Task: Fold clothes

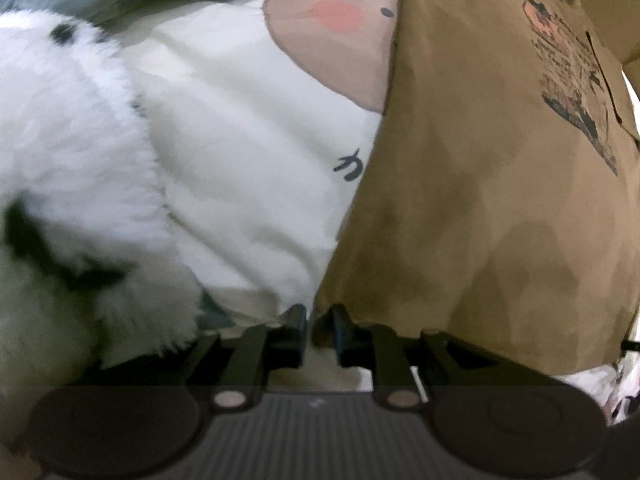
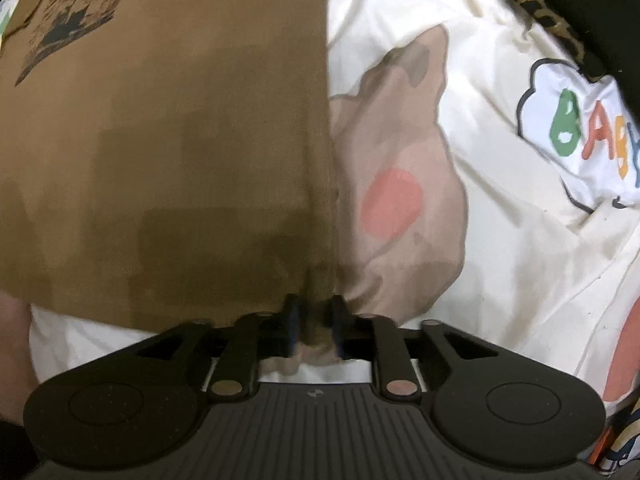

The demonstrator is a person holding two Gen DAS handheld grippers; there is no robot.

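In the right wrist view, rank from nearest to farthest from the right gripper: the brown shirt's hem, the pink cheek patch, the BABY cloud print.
From the right gripper:
1. Brown shirt hem, at the fingertips, left.
2. Pink cheek patch on the bedsheet, just up and right.
3. BABY cloud print, far right.

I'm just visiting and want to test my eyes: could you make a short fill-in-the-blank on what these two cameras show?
1. The garment being folded is ____ in colour.
2. The sheet's cloud patch spells ____.
3. The fluffy thing beside the garment is mostly ____.

Missing words: brown; BABY; white
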